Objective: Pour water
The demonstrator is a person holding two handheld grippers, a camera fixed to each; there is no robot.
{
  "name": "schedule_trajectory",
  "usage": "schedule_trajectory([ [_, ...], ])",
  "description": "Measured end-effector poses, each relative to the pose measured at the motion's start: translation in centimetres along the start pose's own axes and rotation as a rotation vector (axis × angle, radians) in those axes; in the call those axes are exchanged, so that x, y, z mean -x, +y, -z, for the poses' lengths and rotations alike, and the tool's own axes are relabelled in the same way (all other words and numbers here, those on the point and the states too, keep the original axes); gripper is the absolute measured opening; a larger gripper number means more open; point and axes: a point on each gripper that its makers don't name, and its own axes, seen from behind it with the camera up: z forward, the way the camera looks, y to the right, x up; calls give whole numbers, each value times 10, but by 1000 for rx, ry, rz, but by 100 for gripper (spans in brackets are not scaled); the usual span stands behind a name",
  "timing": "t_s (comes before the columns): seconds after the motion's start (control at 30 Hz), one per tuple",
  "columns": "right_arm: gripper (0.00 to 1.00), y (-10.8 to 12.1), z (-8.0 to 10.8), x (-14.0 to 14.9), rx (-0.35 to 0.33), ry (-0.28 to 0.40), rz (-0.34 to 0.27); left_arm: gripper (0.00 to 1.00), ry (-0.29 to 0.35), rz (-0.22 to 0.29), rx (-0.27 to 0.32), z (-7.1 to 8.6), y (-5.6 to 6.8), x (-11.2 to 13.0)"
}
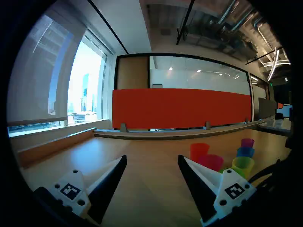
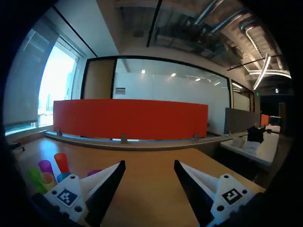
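Observation:
Several coloured plastic cups stand in a group on the wooden table. In the left gripper view they sit to the right of my left gripper (image 1: 152, 160): a red cup (image 1: 199, 150), a pink cup (image 1: 211, 162), a yellow-green cup (image 1: 242, 165), a blue cup (image 1: 245, 151) and a purple cup (image 1: 247, 142). That gripper is open with nothing between its fingers. In the right gripper view the cups lie low on the left: an orange-red cup (image 2: 61, 162), a purple cup (image 2: 46, 166), a green cup (image 2: 35, 175). My right gripper (image 2: 149, 164) is open and holds nothing.
An orange divider panel (image 1: 181, 108) runs along the table's far edge. A window (image 1: 85, 90) with a sill is on the left. The wooden tabletop (image 2: 151, 178) stretches ahead of both grippers. Another desk (image 2: 250, 145) with dark items stands to the right.

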Motion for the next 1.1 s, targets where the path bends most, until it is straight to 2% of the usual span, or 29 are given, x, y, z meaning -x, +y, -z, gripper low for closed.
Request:
schedule_trajectory([
  [0.5,100,-2,0,0,-10,1,13,100,-1,-2,1,1,1,0],
  [0.9,100,1,5,-10,-26,47,52,100,-1,-3,1,0,1,1],
  [1.1,99,2,8,-21,-51,84,48,100,-1,-3,1,0,1,1],
])
